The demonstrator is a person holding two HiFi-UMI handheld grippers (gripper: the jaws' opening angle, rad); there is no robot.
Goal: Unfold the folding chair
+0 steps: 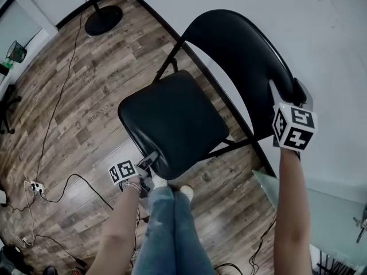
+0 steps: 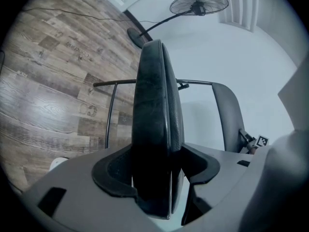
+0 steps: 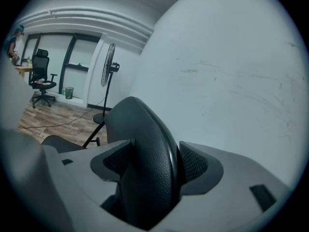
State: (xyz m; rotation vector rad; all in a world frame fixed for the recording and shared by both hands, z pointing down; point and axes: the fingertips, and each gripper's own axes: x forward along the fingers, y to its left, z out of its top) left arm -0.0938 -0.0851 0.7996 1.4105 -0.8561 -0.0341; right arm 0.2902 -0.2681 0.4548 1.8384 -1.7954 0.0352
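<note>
left gripper clamps the seat edge at 7 o'clock, right gripper clamps the backrest at 3. I'd press the seat down slow, backrest held steady.

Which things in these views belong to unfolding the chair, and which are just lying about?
Job: folding chair, seat held by left gripper, backrest by right gripper.
Lying about: standing fan, floor cables, power strip, office chair, bin.
</note>
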